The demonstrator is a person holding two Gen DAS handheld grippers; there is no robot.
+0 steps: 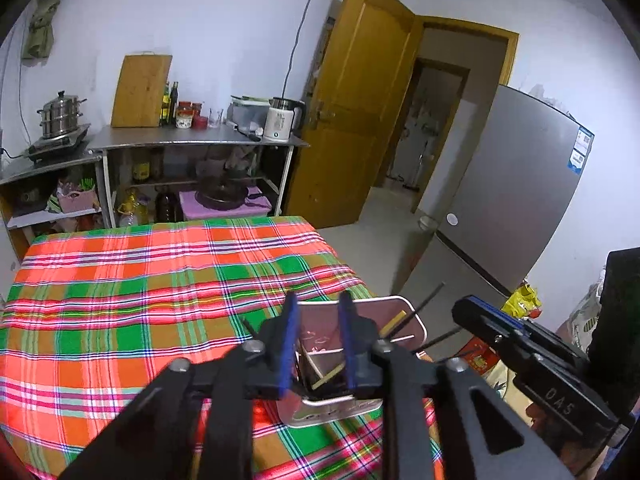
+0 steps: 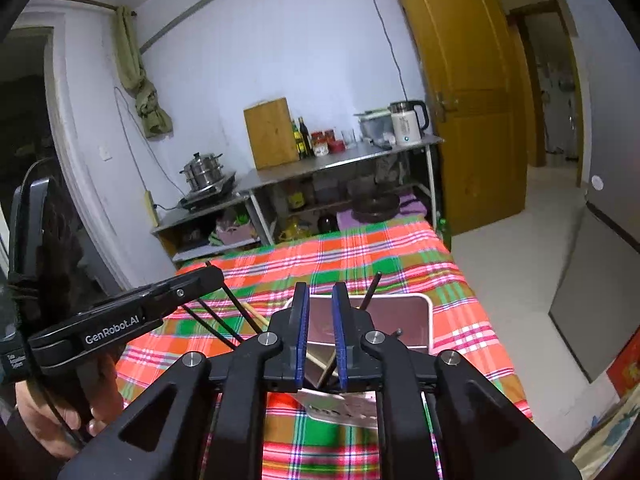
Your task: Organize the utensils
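Note:
A mauve utensil holder with a white rim [image 1: 418, 322] lies on the plaid tablecloth [image 1: 120, 280], close under both grippers. Black chopsticks [image 1: 430, 299] and a wooden chopstick [image 1: 394, 322] stick out of it. My left gripper [image 1: 318, 340] is open above the holder's divided end, its pads touching nothing. My right gripper [image 2: 320, 332] is also open; a wooden and a black chopstick cross loosely in the gap low between its fingers. In the right wrist view the holder's rim [image 2: 431, 320] shows, black chopsticks [image 2: 230, 294] lean left past the left gripper [image 2: 214, 276], and the right gripper [image 1: 466, 312] shows in the left wrist view.
A steel counter [image 1: 192, 138] behind the table carries a cutting board [image 1: 140, 92], a kettle [image 1: 282, 120] and a steamer pot [image 1: 60, 114]. A grey fridge [image 1: 520, 184] and an open wooden door [image 1: 360, 100] stand to the right. A person's hand [image 2: 44, 420] holds the left gripper.

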